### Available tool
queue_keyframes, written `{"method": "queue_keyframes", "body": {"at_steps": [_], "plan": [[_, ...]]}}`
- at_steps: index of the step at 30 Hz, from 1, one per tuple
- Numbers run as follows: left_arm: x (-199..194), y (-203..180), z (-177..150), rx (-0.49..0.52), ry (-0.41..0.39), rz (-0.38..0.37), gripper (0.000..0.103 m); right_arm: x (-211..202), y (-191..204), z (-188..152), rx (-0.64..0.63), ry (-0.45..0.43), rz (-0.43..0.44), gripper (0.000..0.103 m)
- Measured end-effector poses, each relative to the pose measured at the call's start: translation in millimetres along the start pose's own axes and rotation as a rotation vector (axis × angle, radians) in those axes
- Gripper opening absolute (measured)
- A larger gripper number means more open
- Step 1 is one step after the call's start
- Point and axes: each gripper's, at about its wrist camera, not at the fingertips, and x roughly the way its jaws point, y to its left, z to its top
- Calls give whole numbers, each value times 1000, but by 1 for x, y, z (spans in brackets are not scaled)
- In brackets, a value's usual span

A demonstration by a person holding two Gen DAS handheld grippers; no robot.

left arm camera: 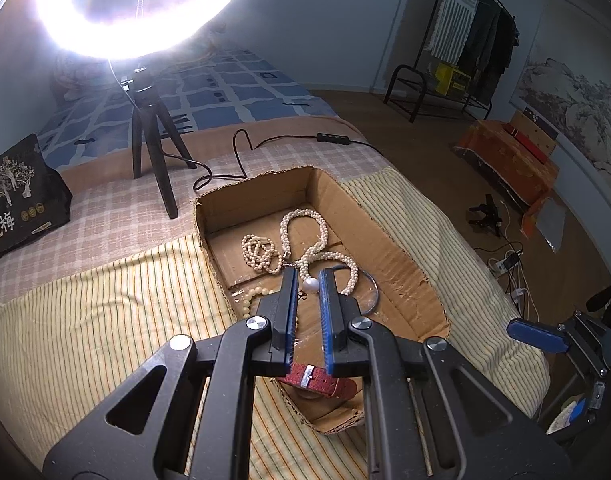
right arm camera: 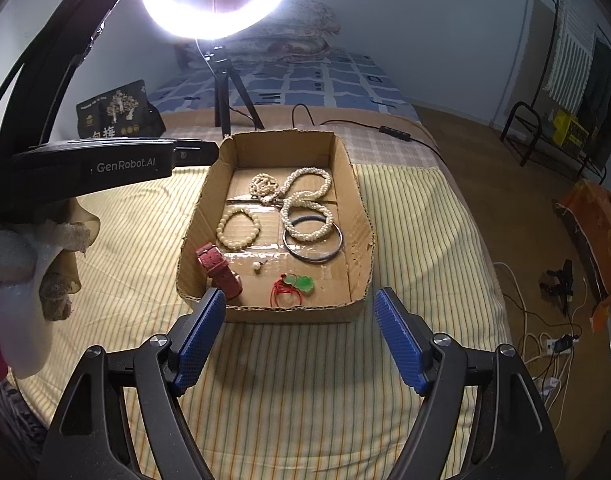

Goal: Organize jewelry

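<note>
left gripper (left arm camera: 308,280), marked "genrobot.ai", hangs over the cardboard box (right arm camera: 357,184) on the bed, fingers slightly parted above a pearl earring (right arm camera: 257,266). right gripper (right arm camera: 301,304) spread wide. black bag (left arm camera: 21,196) reads "包梅".

Your left tool (left arm camera: 308,286) is matte black, its linkage arms pierced by triangular cut-outs and pinned with round silver screws; blue textured pads (left arm camera: 328,320) line both fingers. Your right tool (right arm camera: 300,300) matches it. White "GenRobot.AI" lettering marks the left tool's black housing.
</note>
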Motion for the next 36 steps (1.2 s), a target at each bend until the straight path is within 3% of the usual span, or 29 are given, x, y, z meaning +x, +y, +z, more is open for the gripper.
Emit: {"method": "queue_keyframes", "body": {"at_steps": [8,10,11,12,16,18,36], "plan": [[1,-1,1,8,-10,33,9,0,-1,0,2,2,-1,77],[1,2,1,2,-13,49,31,0,-1,0,0,3,0,77],[1,2,1,-1,-17,50,55,0,-1,0,-1,3,1,77],[-1,4,1,-4,-29,55,68,0,-1,-1,-2,3,2,77],[-7,2,3,10,-70,127,73,0,0,-1,-4,4,6,77],[-8,3,3,2,-76,145,82,0,0,-1,-3,5,6,77],[-26,1,1,21,-92,151,82,-5,7,2,-14,-12,-2,77]]}}
